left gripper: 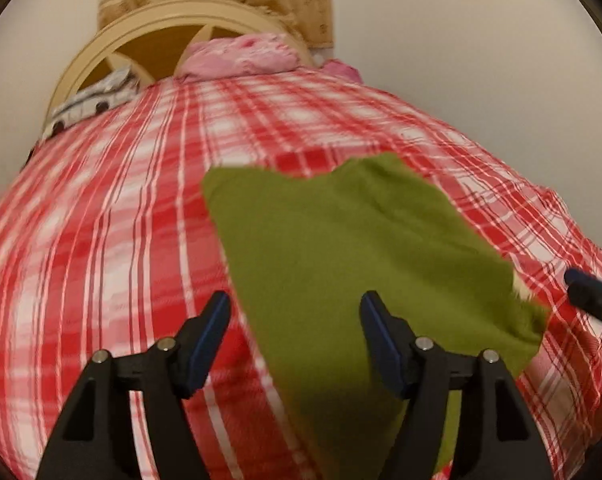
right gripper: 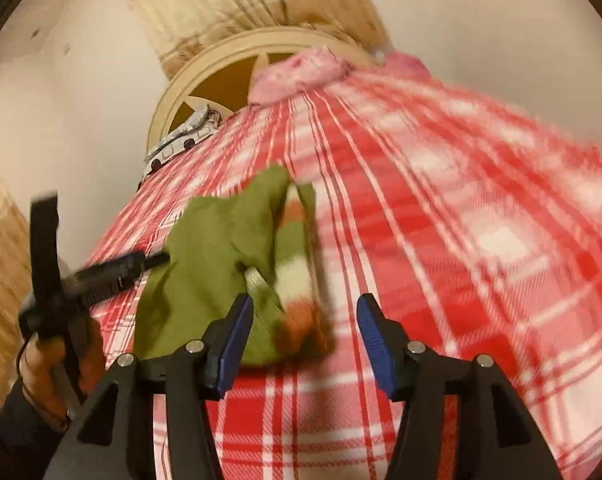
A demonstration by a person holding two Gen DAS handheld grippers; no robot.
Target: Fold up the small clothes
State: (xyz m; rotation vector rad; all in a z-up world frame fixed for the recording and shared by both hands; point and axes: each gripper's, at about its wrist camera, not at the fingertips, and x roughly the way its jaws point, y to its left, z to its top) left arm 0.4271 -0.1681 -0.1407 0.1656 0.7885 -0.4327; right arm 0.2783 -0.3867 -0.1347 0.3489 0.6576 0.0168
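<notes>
Green garment (left gripper: 353, 248), w/ striped cream-and-orange part (right gripper: 297, 256) showing in right view, lies folded on red-white plaid bedspread (left gripper: 101, 240), left gripper (left gripper: 295, 312) and right gripper (right gripper: 305, 316) both open over it, nothing held, pink pillow (left gripper: 241, 58) by headboard (left gripper: 141, 32).

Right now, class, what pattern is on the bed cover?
Red and white plaid bed cover, clearest in the left wrist view.

Warm, dim indoor light — both fisheye views motion-blurred, edges bowed and ringed by black vignette.
</notes>
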